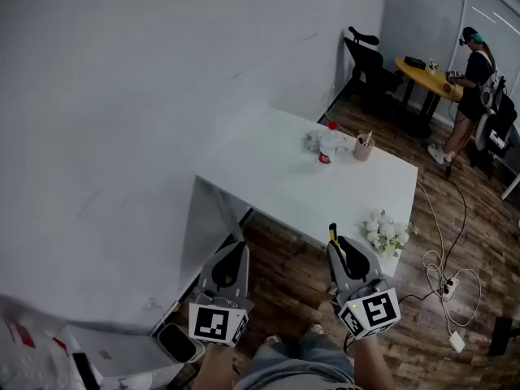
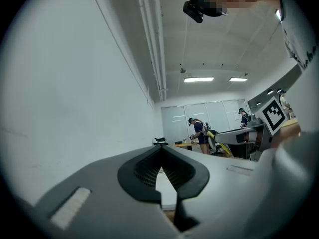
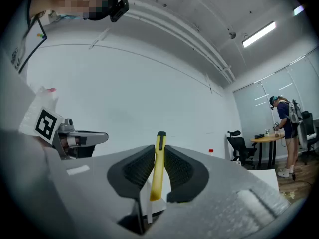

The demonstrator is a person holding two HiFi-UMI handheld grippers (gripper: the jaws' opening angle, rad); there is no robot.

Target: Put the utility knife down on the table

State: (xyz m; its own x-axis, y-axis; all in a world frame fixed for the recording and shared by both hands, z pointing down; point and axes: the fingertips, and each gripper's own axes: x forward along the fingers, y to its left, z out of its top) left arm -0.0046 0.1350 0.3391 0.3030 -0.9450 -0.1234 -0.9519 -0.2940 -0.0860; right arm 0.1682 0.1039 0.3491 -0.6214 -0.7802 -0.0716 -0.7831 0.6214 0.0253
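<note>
A yellow utility knife [image 3: 158, 166] with a black tip stands upright between the jaws of my right gripper [image 3: 158, 156], which is shut on it. In the head view the knife [image 1: 332, 234] sticks up from the right gripper [image 1: 335, 246], held in the air just short of the white table's [image 1: 276, 177] near edge. My left gripper [image 1: 241, 249] is beside it to the left, also off the table, with its jaws closed together and nothing between them [image 2: 160, 151].
On the table are a bottle with a red cap [image 1: 328, 143], a cup of pens [image 1: 363, 146] and white flowers [image 1: 386, 234] at the near right corner. A white wall runs along the left. Cables [image 1: 443, 270] lie on the wood floor. A person [image 1: 474, 84] stands at a far yellow table.
</note>
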